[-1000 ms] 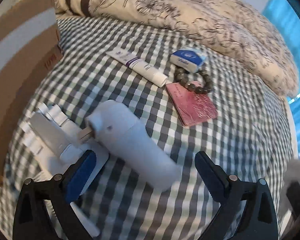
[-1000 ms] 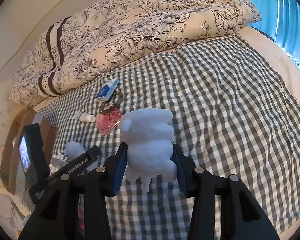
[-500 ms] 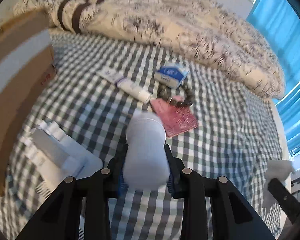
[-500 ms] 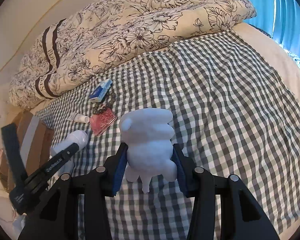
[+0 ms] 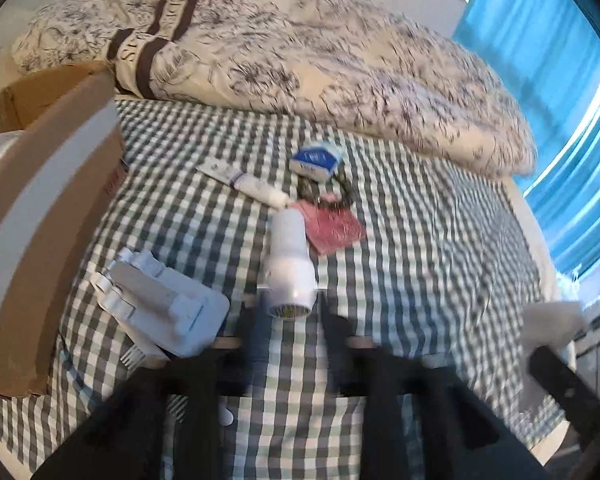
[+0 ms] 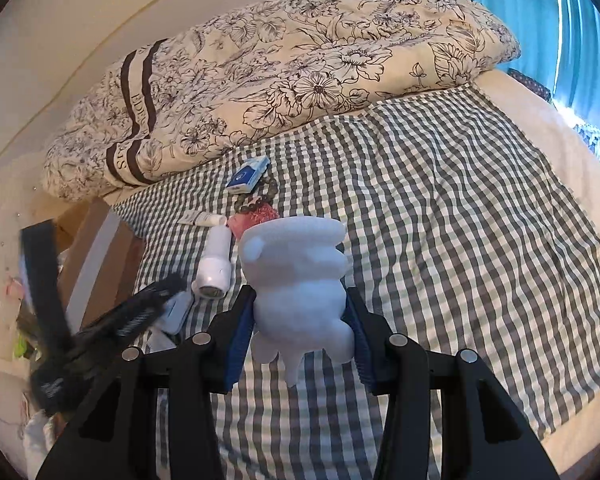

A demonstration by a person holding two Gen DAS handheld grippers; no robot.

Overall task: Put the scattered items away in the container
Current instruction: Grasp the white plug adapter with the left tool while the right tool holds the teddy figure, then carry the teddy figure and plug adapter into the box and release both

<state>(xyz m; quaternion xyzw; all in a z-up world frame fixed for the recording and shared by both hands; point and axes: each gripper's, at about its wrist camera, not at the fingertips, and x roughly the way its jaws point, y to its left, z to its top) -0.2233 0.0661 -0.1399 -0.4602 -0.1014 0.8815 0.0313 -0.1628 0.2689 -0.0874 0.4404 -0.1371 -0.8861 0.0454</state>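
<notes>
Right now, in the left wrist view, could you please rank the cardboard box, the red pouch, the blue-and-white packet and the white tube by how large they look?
1. cardboard box, by far the largest, though it is also nearest the camera.
2. red pouch.
3. white tube and blue-and-white packet: too alike to rank.

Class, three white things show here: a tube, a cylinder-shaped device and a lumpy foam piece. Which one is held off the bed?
The lumpy foam piece, clamped in the right gripper; the tube and cylinder-shaped device lie on the checked sheet.

Left tongs (image 5: 290, 320) motion-blurred, grip unreadable; cardboard box (image 5: 52, 184) cut off at left edge.
</notes>
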